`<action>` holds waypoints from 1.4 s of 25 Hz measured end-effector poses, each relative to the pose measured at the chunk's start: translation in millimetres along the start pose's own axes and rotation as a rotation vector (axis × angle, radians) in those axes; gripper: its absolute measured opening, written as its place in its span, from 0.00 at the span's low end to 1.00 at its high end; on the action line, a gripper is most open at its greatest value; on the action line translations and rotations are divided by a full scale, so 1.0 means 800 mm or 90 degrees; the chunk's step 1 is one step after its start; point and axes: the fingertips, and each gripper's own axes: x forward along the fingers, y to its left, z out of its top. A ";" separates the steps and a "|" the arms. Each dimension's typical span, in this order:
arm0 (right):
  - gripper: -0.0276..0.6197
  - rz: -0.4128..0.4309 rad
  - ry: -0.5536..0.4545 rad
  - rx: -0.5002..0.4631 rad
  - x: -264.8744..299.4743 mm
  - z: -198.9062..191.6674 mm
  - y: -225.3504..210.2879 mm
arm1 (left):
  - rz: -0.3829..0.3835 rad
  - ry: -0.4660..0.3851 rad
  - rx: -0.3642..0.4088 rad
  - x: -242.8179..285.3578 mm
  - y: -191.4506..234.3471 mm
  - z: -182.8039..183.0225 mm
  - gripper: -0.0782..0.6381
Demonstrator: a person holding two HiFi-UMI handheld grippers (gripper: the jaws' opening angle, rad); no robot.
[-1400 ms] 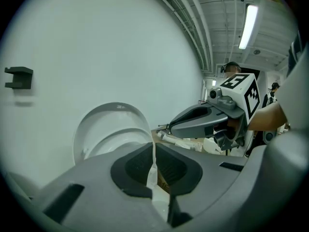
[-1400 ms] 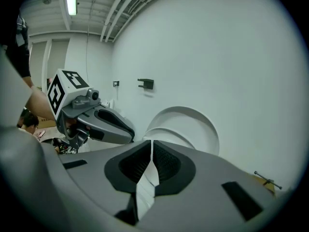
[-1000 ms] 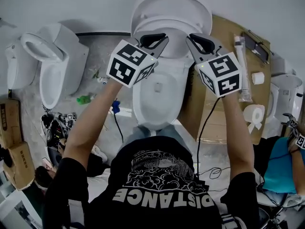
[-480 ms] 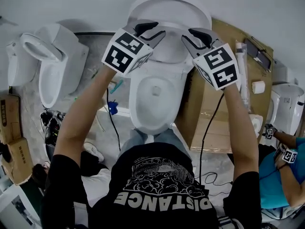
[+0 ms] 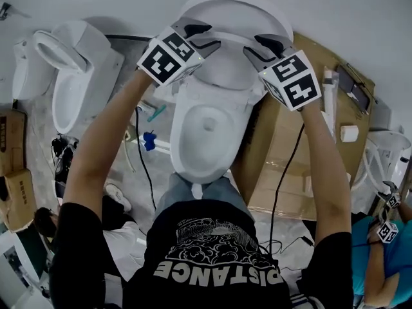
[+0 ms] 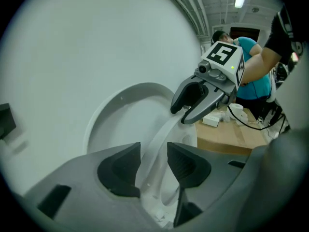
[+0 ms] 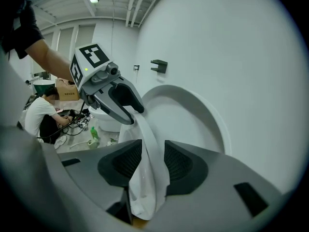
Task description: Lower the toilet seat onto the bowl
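A white toilet stands against the wall, its bowl (image 5: 205,134) open and its lid (image 5: 238,8) upright. The seat ring (image 5: 226,37) is raised in front of the lid. My left gripper (image 5: 196,36) straddles the ring's left side and my right gripper (image 5: 256,49) its right side. In the left gripper view the seat edge (image 6: 161,137) runs between the jaws of the left gripper (image 6: 153,164), which are opening, with gaps beside the pads. In the right gripper view the seat (image 7: 147,144) fills most of the gap of the right gripper (image 7: 153,161), whose jaws are also opening.
A second toilet (image 5: 71,76) stands at the left. A large cardboard box (image 5: 290,153) sits right beside the bowl, with a third toilet (image 5: 386,153) past it. Cables and small bottles litter the floor (image 5: 145,140). A person in teal (image 5: 380,262) crouches at the lower right.
Both grippers have moved forward from over the bowl up to the raised seat. Their jaws have gone from shut to open and now straddle the seat ring.
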 end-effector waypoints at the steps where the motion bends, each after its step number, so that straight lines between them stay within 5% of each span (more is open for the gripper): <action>1: 0.25 0.004 0.003 -0.005 0.005 0.000 -0.001 | 0.004 0.006 0.007 0.001 0.003 -0.003 0.34; 10: 0.22 0.028 0.013 -0.041 0.014 -0.003 0.006 | 0.014 0.044 0.069 0.005 0.001 -0.011 0.28; 35: 0.23 0.028 0.008 -0.050 -0.032 -0.011 0.093 | -0.003 0.060 0.050 -0.055 -0.074 -0.038 0.28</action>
